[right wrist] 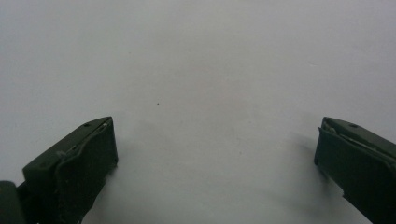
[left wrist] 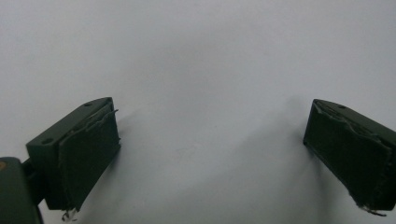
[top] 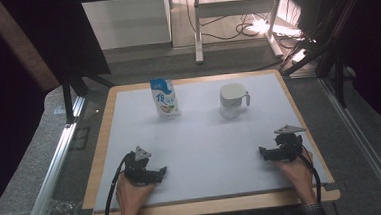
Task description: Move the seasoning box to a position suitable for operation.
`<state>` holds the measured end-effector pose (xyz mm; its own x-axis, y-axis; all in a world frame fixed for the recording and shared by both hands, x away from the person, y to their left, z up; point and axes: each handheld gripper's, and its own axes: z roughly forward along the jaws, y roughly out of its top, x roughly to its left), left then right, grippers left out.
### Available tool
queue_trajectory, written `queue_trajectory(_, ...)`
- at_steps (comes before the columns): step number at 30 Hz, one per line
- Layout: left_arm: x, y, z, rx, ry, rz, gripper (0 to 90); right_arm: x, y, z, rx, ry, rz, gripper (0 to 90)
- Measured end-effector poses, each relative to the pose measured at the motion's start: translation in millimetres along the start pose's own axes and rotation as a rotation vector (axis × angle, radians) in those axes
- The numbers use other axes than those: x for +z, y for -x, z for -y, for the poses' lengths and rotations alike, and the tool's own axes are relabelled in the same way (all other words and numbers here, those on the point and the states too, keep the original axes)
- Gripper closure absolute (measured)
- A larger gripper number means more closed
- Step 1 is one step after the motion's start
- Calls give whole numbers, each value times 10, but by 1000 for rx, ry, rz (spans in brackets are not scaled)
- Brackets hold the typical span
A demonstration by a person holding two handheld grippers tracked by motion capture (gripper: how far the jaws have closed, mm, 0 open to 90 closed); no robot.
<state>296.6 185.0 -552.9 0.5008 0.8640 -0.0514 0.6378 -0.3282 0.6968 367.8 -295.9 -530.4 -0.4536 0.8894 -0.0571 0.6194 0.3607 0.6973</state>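
Nothing is begun: both grippers, left (top: 158,172) and right (top: 263,153), rest empty with jaws spread, well short of carton (top: 165,97) and jug (top: 233,100).

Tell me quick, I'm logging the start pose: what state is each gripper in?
Left gripper: open, nothing between the jaws, low over the white mat.
Right gripper: open, holding nothing, also over the mat.

So the table (top: 99,193) is a light wood-edged board with a big white sheet (top: 200,137) covering nearly all of the top. Standing on the sheet toward the far side: a blue-and-white milk carton (top: 164,97) on the left, upright, and a white lidded jug (top: 233,100) to its right, handle facing right. They're well apart.
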Motion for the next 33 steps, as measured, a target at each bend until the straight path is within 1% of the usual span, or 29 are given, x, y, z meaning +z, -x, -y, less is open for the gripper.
queue_trajectory(4, -1, 0, 1, 1, 0, -2, 28, 1, 4, -7, -5, -2, -3, 1)
queue_trajectory(5, -2, 0, 1, 2, -1, -2, 28, -4, 7, -22, -7, -17, -8, 1)
queue_trajectory(7, -3, -1, 1, 4, -2, -2, 27, -3, 5, -31, -12, -23, -7, 2)
queue_trajectory(9, -2, -2, 1, 5, -4, -3, 24, -10, -16, -61, -31, -38, 4, 2)
queue_trajectory(10, -2, -2, 1, 5, -4, -4, 24, -10, -16, -61, -31, -38, 4, 2)
queue_trajectory(13, -1, -2, 1, 4, -4, -4, 21, -24, -49, -83, -59, -36, 14, 2)
queue_trajectory(15, -1, -2, 1, 4, -4, -5, 21, -45, -63, -108, -65, -17, 2, 2)
queue_trajectory(17, -1, -2, 1, 4, -5, -4, 21, -54, -62, -121, -69, -11, -3, 2)
queue_trajectory(22, -1, -3, 1, 5, -5, -5, 21, -98, -65, -215, -65, 16, -19, 2)
queue_trajectory(25, -1, -3, 1, 5, -5, -5, 21, -113, -52, -269, -56, 28, -43, 2)
queue_trajectory(30, -1, -3, 1, 5, -5, -4, 21, -98, -20, -297, -29, 37, -80, 1)
queue_trajectory(31, -1, -3, 1, 5, -5, -4, 21, -93, -10, -310, -19, 46, -100, 0)
queue_trajectory(32, -1, -3, 2, 5, -5, -4, 21, -95, -5, -319, -12, 54, -109, 0)
queue_trajectory(33, -1, -3, 2, 5, -5, -4, 21, -95, -5, -319, -12, 54, -109, 0)
